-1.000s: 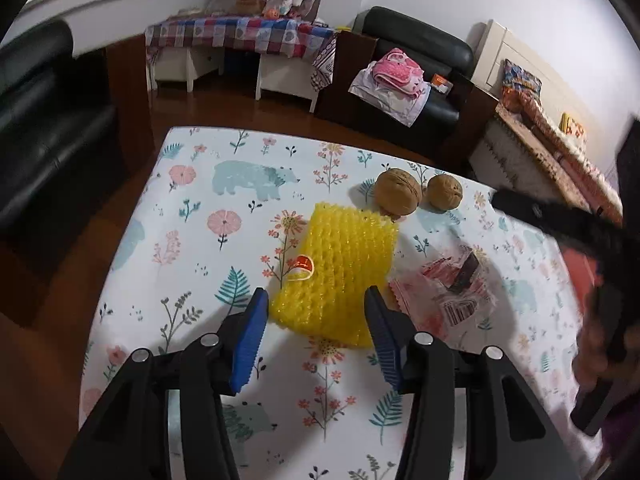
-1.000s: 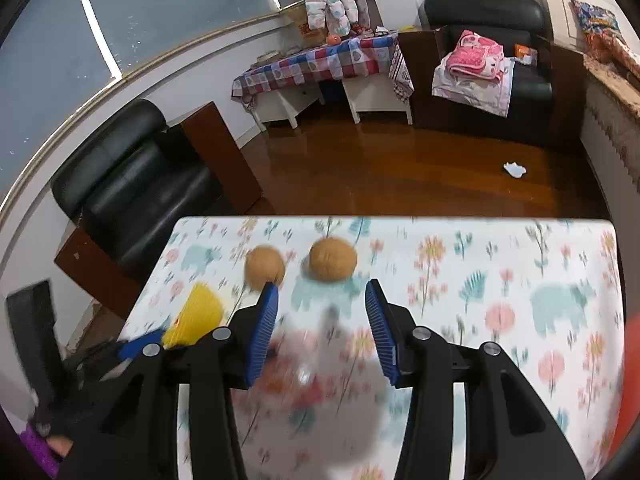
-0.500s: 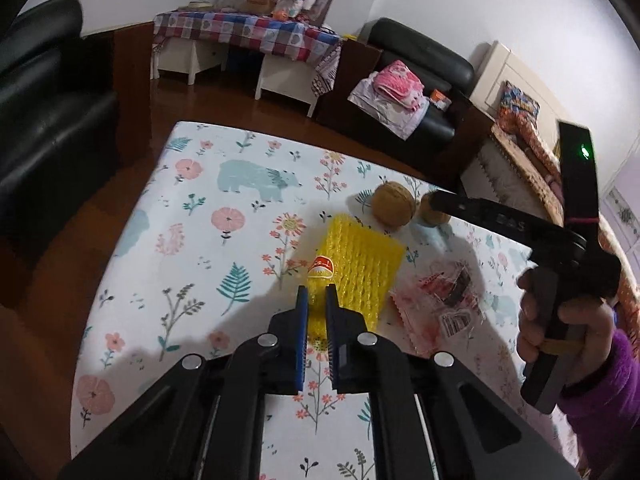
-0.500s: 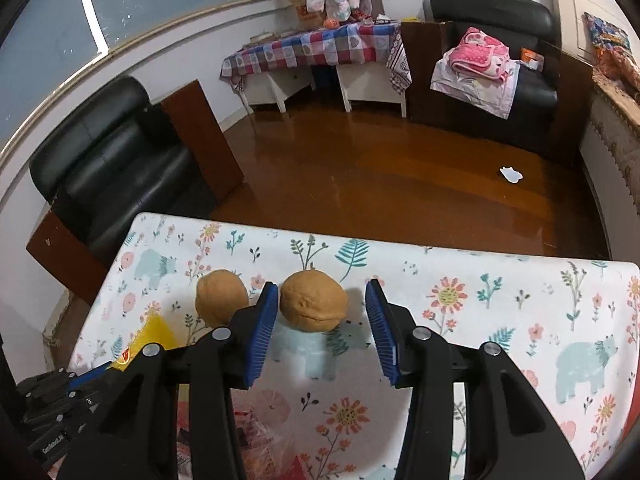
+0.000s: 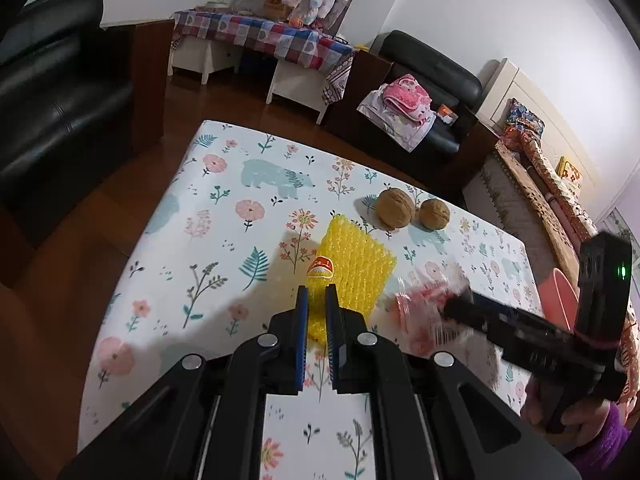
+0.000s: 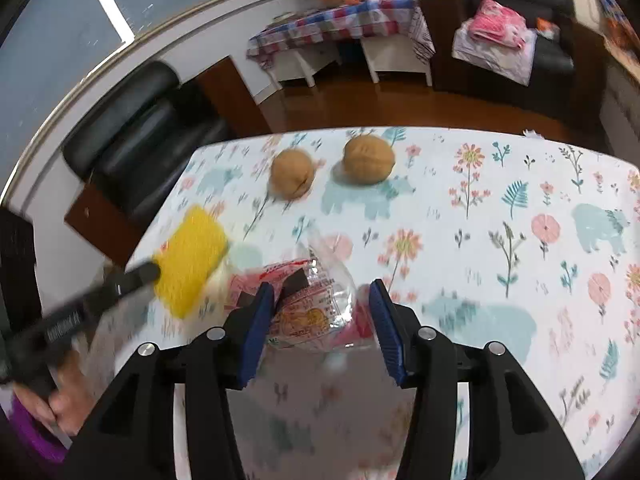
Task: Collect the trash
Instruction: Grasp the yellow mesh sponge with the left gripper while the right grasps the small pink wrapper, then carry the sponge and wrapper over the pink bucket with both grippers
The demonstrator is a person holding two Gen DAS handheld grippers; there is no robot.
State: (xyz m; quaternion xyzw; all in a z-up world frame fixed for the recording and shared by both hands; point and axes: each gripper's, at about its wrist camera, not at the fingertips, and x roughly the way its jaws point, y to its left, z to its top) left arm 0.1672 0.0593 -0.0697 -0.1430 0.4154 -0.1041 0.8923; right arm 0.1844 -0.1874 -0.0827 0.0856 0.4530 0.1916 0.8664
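Floral tablecloth (image 5: 224, 208): yellow foam net (image 5: 352, 268), crinkly wrapper (image 6: 316, 300).

The foam net (image 5: 354, 270) is yellow plastic mesh with a bumpy, ridged surface; the wrapper (image 6: 316, 304), at its 3 o'clock, is clear, glossy, crinkled plastic film printed in red. The walnuts (image 5: 394, 208), at 12 o'clock, have matt, wrinkled brown shells. The tablecloth (image 5: 224, 216) is smooth printed cloth, the floor (image 6: 400, 106) glossy wood, and the gripper pads (image 6: 260, 320) ribbed blue.

Wrapper (image 5: 430, 312) motion-blurred in left view; foam net's (image 5: 352, 268) near edge hidden between left gripper (image 5: 316, 300) fingers.
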